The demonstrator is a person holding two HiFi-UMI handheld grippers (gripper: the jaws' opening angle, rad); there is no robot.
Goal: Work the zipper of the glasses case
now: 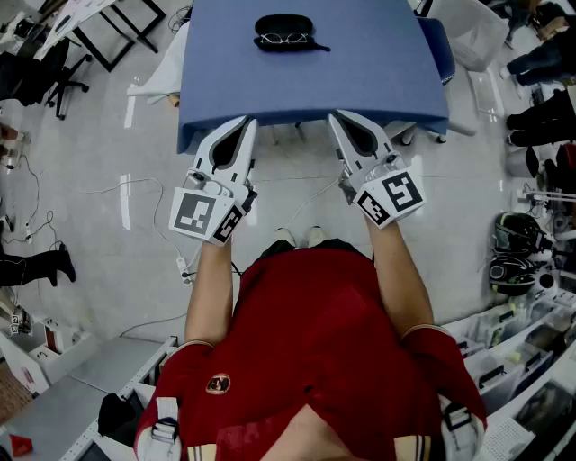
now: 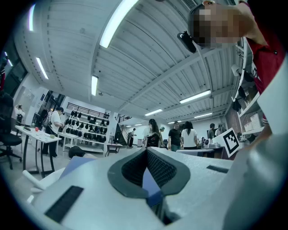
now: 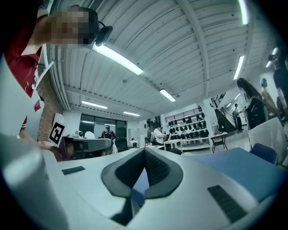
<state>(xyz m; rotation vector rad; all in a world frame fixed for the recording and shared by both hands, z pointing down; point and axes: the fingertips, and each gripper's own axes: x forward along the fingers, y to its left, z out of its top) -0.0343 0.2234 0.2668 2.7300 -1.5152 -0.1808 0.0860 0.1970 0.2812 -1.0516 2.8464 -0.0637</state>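
Our left gripper [image 1: 245,122] and right gripper [image 1: 335,117] sit closed, empty, at the bench [image 1: 378,85] edge; the far case [image 1: 284,27] may slide if we tug it unbraced.

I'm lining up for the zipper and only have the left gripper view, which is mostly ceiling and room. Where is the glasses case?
Observer: In the head view, the glasses case lies on the far side of the blue table, about midway across.
Operator: How near is my left gripper?
Observer: The left gripper is at the table's near edge, well short of the case.
Operator: And the right gripper?
Observer: In its own view, the right gripper is shut with nothing between its jaws.
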